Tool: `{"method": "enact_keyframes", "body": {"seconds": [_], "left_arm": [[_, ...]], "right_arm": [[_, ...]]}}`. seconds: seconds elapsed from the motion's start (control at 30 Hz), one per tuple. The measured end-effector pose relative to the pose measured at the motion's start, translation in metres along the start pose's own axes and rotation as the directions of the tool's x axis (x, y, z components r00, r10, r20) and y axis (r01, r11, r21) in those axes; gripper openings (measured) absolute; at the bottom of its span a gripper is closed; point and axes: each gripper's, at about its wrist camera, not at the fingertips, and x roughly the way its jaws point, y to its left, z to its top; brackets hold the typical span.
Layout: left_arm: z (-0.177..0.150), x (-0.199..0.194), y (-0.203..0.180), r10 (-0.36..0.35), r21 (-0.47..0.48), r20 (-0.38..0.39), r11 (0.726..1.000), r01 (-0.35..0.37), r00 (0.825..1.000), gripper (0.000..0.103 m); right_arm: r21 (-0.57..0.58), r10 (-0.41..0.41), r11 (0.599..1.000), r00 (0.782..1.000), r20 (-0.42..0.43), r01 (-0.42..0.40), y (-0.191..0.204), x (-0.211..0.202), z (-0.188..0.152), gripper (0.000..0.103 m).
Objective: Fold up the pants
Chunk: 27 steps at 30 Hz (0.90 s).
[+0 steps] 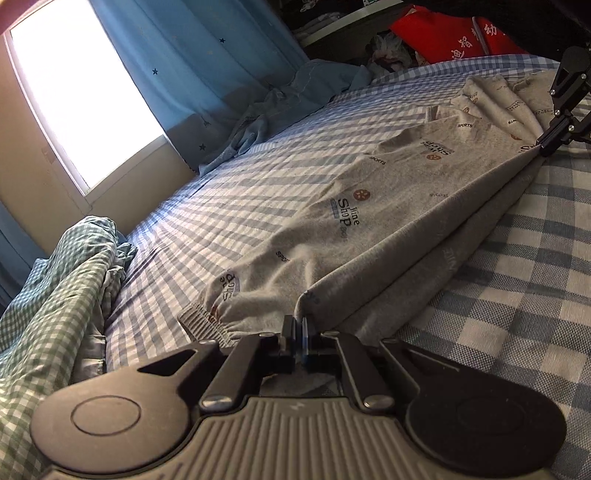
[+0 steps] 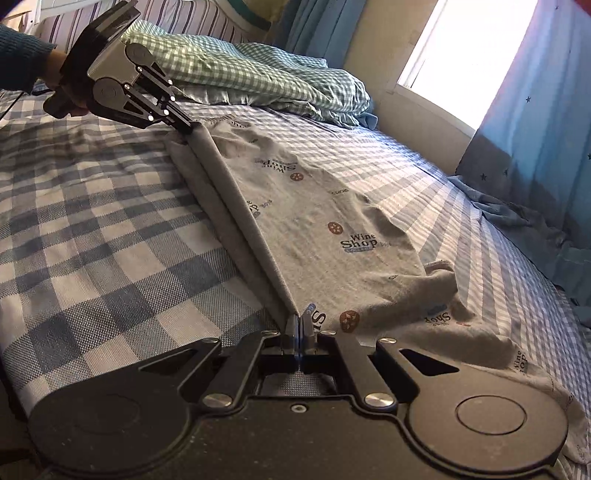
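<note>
Grey printed pants [image 1: 369, 229] lie on a blue-and-white checked bed [image 1: 517, 295]; they also show in the right wrist view [image 2: 325, 229]. One long edge is lifted into a taut ridge between both grippers. My left gripper [image 1: 300, 325] is shut on the pants' edge near the ribbed cuff; it also shows in the right wrist view [image 2: 186, 127]. My right gripper [image 2: 299, 323] is shut on the other end of the same edge; it shows far right in the left wrist view [image 1: 543, 146]. The rest of the fabric drapes toward the window side.
A green checked duvet [image 1: 55, 295] is bunched at the bed's head, also in the right wrist view [image 2: 258, 74]. Blue star curtains [image 1: 192, 74] and a bright window [image 1: 74, 92] line the far side. A red bag [image 1: 443, 33] and shelves stand beyond the foot.
</note>
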Motion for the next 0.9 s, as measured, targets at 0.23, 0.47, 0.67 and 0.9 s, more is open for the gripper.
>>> {"method": "enact_keyframes", "body": {"seconds": [0.23, 0.47, 0.67, 0.9], "left_arm": [[0.002, 0.001, -0.003, -0.002, -0.120, -0.068, 0.993, -0.006, 0.998, 0.059], [0.015, -0.024, -0.014, 0.053, -0.308, -0.062, 0.949, -0.070, 0.997, 0.101], [0.049, -0.030, -0.046, 0.064, -0.492, -0.059, 0.866, -0.085, 0.996, 0.103], [0.122, -0.005, -0.108, -0.008, -0.573, 0.040, 0.819, 0.029, 0.999, 0.103]], "right_arm": [[0.099, -0.009, 0.995, 1.000, 0.019, 0.007, -0.003, 0.001, -0.009, 0.020], [0.260, -0.049, 0.965, 0.996, 0.081, 0.027, -0.025, -0.029, -0.032, 0.083], [0.393, -0.152, 0.914, 0.984, 0.094, 0.104, -0.055, -0.066, -0.073, 0.102], [0.520, -0.248, 0.835, 0.967, 0.063, 0.180, -0.118, -0.101, -0.133, 0.102]]}}
